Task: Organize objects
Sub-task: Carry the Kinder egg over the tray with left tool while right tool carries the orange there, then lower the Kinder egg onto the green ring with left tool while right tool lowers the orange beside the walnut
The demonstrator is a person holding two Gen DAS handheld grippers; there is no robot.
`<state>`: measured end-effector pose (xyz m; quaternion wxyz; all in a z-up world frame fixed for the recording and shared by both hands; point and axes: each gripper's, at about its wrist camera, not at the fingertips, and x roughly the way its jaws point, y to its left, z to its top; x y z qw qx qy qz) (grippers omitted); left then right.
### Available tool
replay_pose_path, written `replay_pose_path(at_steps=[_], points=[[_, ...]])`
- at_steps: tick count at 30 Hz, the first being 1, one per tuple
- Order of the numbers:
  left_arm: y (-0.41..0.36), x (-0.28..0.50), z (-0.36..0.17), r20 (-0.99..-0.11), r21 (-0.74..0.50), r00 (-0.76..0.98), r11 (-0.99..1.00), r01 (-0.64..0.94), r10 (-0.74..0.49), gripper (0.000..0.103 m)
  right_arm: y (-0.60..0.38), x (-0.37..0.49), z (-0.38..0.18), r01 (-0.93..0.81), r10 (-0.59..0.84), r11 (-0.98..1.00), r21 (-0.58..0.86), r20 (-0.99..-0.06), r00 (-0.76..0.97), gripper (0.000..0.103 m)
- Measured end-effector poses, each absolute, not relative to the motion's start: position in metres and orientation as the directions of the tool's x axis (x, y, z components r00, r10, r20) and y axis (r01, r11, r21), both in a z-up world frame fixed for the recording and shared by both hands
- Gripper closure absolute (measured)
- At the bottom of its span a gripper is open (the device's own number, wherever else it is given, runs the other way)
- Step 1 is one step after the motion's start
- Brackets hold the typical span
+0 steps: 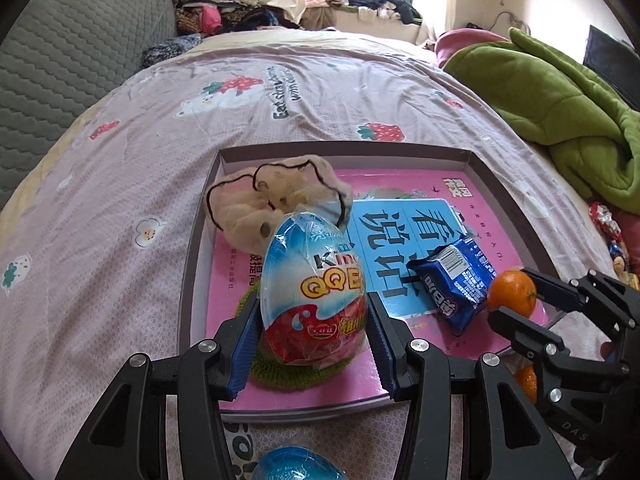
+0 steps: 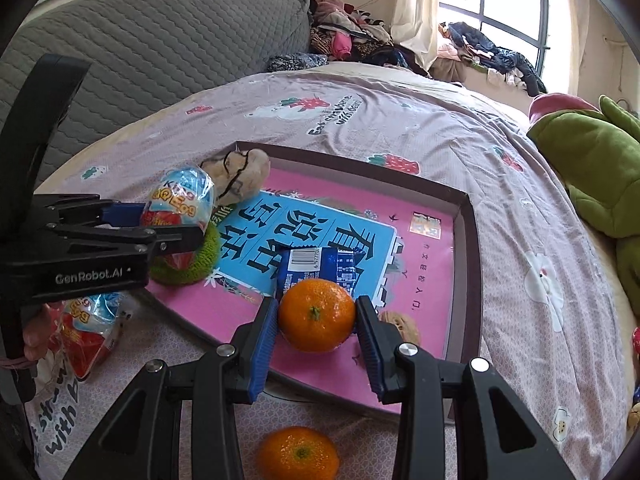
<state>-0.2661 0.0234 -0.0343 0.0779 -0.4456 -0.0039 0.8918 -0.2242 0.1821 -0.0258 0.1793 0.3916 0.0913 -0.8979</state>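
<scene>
Both grippers hang over a shallow tray point(image 1: 500, 196) lying on a pink strawberry-print bedsheet point(image 1: 120, 184). The left gripper point(image 1: 314, 322) is clenched on a foil-wrapped chocolate egg point(image 1: 316, 280), blue pads pressing its left and right flanks; the egg stands upright with its base just above or touching a green knitted ring point(image 1: 288, 376) at the tray's 7 o'clock corner, contact unclear. The right gripper point(image 2: 316, 320) is clenched on a mandarin point(image 2: 317, 314), stem facing the camera, held low over the tray's pink floor near its 6 o'clock edge; whether the fruit touches the floor cannot be told. The tray floor carries a pink and blue printed sheet with large Chinese characters point(image 2: 288, 236). A blue biscuit packet point(image 2: 316, 268) lies on it at about centre, just behind the mandarin in the right wrist view. A beige fabric pouch point(image 1: 260, 200) with black trim sits at the tray's 11 o'clock corner, just behind the egg. A walnut-like brown item point(image 2: 400, 324) shows at 3 o'clock of the mandarin, partly hidden by the right pad. Outside the tray on the sheet, near its front edge: a second mandarin point(image 2: 298, 454) below the right gripper, and a second wrapped egg point(image 2: 90, 332) below the left. A green blanket point(image 1: 560, 108) lies at 2 o'clock of the tray.
</scene>
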Motion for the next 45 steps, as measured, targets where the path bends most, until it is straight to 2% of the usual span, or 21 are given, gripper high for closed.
replay_pose_path(at_steps=[16,30,38,45], points=[[0.019,-0.261,-0.037,-0.791,-0.079,-0.594,-0.987,-0.14,0.147,0.051,0.178,-0.227,-0.037,0.392,-0.239,-0.92,-0.021,-0.762,-0.601,0.063],[0.026,-0.257,-0.038,-0.789,-0.007,-0.608,-0.991,-0.137,0.089,0.044,0.179,-0.227,-0.037,0.384,-0.24,-0.923,-0.01,-0.766,-0.597,0.063],[0.023,-0.255,-0.033,-0.782,-0.007,-0.617,-0.991,-0.137,0.09,0.043,0.179,-0.227,-0.036,0.373,-0.226,-0.928,-0.017,-0.769,-0.598,0.063],[0.019,-0.252,-0.03,-0.774,-0.016,-0.626,-0.992,-0.121,0.089,0.042,0.179,-0.226,-0.033,0.363,-0.213,-0.931,-0.027,-0.767,-0.605,0.059]])
